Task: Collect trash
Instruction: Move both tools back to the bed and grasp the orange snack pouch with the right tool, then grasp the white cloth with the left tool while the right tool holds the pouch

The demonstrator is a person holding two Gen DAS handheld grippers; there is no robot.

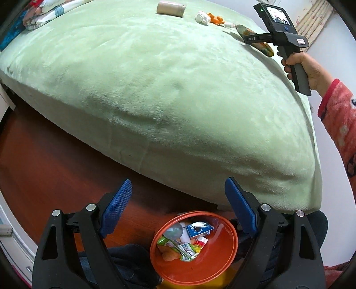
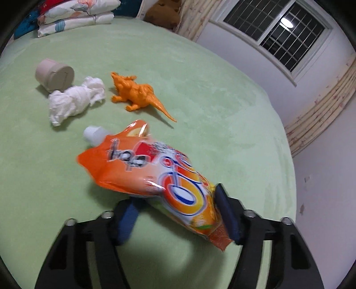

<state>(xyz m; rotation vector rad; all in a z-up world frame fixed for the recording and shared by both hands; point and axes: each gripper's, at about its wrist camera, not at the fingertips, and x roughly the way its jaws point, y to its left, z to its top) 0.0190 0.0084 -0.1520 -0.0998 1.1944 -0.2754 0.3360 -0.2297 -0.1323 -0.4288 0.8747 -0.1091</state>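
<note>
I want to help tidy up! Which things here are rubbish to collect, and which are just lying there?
Rubbish job: orange drink pouch between the right gripper jaws; crumpled tissue; orange bin.

Just lying there: toy dinosaur, beige canister, folded bedding.

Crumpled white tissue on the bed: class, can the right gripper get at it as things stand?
Probably not yet: the right gripper holds the orange pouch between its fingers. Otherwise, the tissue lies uncovered.
</note>
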